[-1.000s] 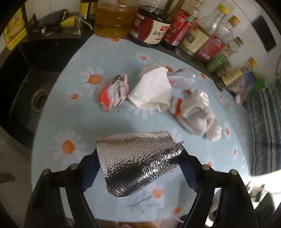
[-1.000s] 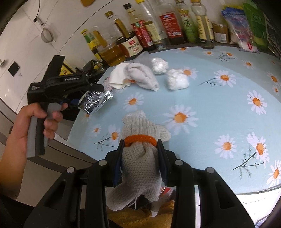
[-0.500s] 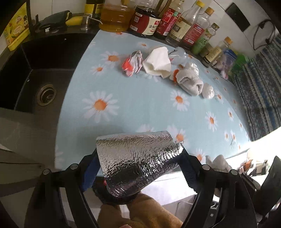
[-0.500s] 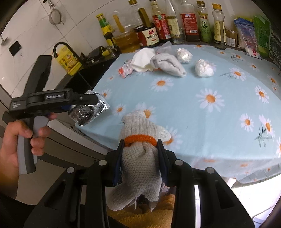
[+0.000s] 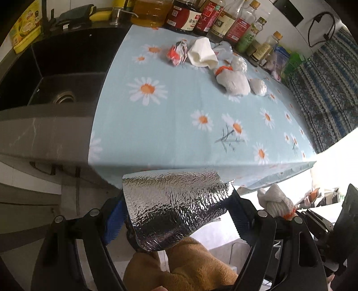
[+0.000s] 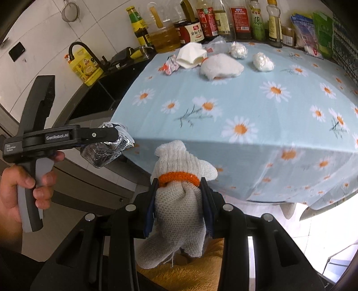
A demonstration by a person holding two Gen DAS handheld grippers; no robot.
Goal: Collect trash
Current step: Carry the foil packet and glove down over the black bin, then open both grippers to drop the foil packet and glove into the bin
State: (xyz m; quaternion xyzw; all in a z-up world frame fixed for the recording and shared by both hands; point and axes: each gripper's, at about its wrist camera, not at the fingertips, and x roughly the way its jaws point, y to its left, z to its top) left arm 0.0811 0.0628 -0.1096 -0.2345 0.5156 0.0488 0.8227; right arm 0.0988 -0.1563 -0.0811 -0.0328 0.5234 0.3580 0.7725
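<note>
Left tongs point(image 5: 176, 215) clamped on foil sheet point(image 5: 174, 206), right tongs point(image 6: 179, 197) on knit glove point(image 6: 179, 201) — both held off bench point(image 6: 246, 107) edge, presumably for binning.

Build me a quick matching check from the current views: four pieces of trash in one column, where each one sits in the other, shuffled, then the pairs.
Things:
1. crinkled silver foil sheet
2. grey knitted glove with orange cuff
3. folded white paper napkin
4. crumpled red-and-white wrapper

Places:
A. on the daisy-print tablecloth, just left of the napkin in both views
B. clamped in the right hand-held gripper
C. on the tablecloth, in front of the sauce bottles
D. clamped in the left hand-held gripper

Pairs: 1-D, 2-B, 3-C, 4-A
</note>
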